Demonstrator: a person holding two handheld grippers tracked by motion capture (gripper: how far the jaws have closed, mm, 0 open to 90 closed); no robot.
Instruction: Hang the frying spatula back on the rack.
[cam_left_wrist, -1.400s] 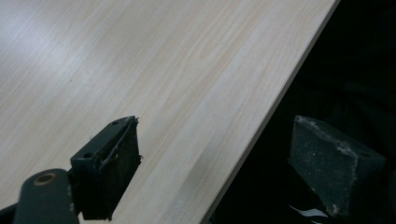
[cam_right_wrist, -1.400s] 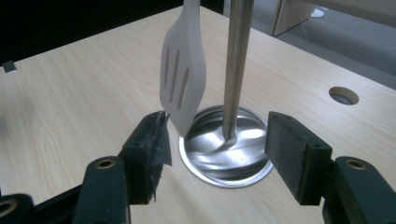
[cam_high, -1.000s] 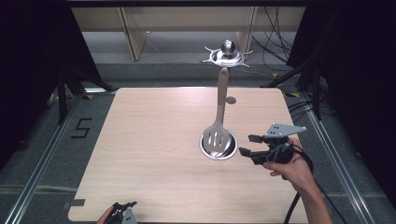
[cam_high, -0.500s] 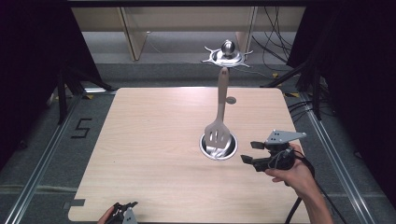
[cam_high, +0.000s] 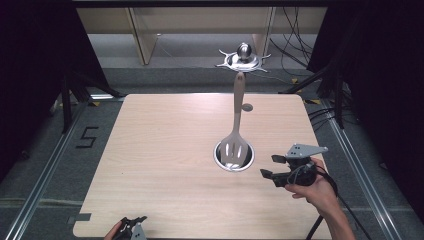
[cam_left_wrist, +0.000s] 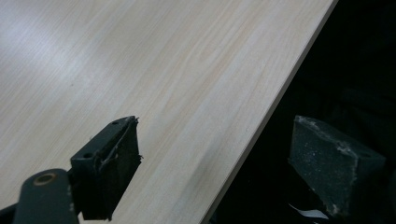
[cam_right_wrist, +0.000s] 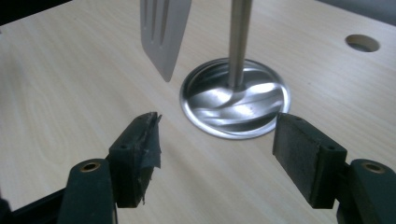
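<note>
A slotted metal spatula (cam_high: 233, 147) stands in a round metal cup (cam_high: 250, 159) sunk into the wooden table (cam_high: 160, 150). Its handle rises toward the far edge. My right gripper (cam_high: 267, 166) sits just right of the cup, pointing at it. It is open, and its jaws have just been opening with nothing between them. In the right gripper view the cup (cam_right_wrist: 261, 112) lies beyond the right gripper (cam_right_wrist: 217, 140); a slotted blade (cam_right_wrist: 166, 28) and a metal shaft (cam_right_wrist: 238, 42) show above it. My left gripper (cam_high: 135, 222) rests open at the table's near edge, and in its own view the left gripper (cam_left_wrist: 215, 140) straddles that edge.
A small round hole (cam_high: 247, 107) is cut in the table behind the cup. A metal star-shaped base with a ball (cam_high: 243, 55) stands on the floor past the far edge. Cables (cam_high: 325, 117) run along the right side.
The right gripper has drawn back a little from the cup toward the near edge. The spatula and the left gripper have stayed put.
</note>
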